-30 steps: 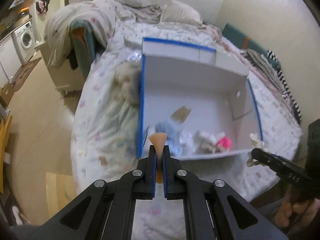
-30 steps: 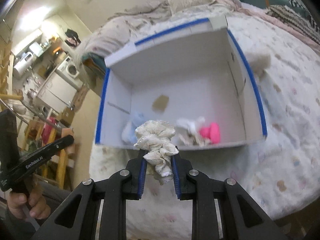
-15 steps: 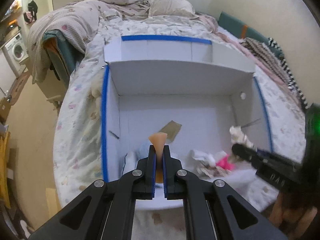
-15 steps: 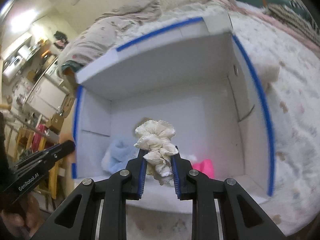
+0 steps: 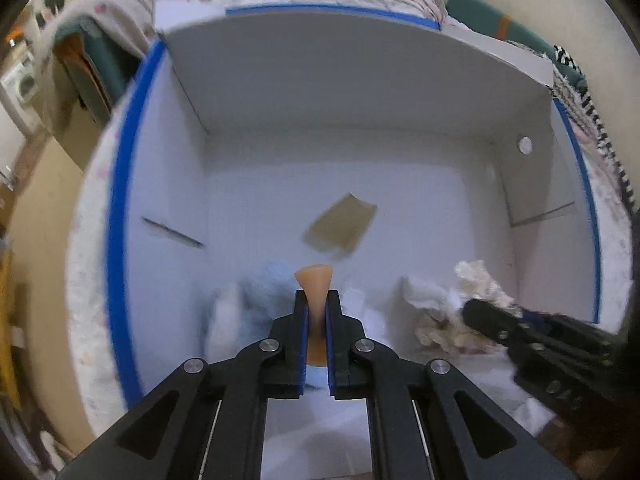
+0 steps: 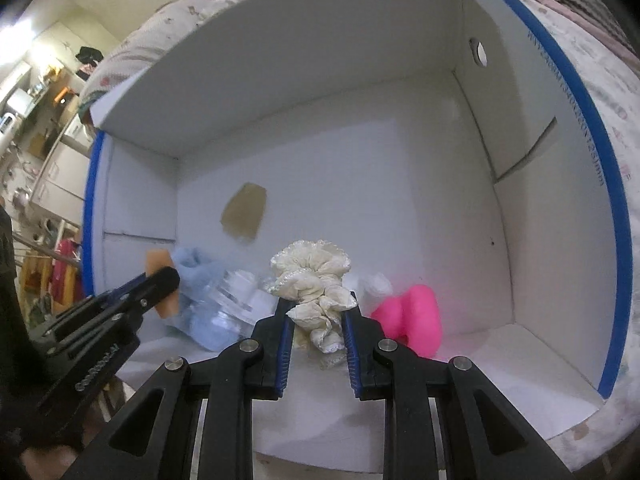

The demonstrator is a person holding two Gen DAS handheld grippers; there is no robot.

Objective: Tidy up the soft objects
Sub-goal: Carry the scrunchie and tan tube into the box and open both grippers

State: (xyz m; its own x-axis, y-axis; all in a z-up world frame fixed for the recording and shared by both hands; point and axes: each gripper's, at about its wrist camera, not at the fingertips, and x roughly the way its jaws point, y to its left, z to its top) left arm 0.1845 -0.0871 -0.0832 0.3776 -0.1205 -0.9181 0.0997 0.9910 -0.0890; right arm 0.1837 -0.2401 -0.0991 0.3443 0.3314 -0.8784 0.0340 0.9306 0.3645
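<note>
Both hand-held grippers are inside the mouth of the white box point(image 5: 360, 92), which has blue-taped rims and sits on a bed point(image 6: 624, 92) with a patterned cover. Left hand-held gripper point(image 5: 316, 308): jaws pressed nearly together, pinching a thin peach-coloured soft piece point(image 5: 314, 280) whose flared top sticks up above the fingertips. Directly beyond its tips, on the box floor, lies a light blue fluffy item point(image 5: 264, 292); further ahead, a brown patch point(image 5: 340, 228) is on the floor. Right hand-held gripper point(image 6: 316, 316): jaws partly closed, pinching a cream ruffled scrunchie point(image 6: 312, 280) that bulges above and below the pads. In the right wrist view the left hand-held gripper point(image 6: 160, 280) enters from the left with the peach piece at its tip, just beside the blue item point(image 6: 200, 276). To the right of the right gripper's tips, a bright pink soft object point(image 6: 416, 316) rests on the box floor, near the front edge. Some white and clear items point(image 6: 240, 292) sit between the blue item and the scrunchie; blurred, identity unclear.
</note>
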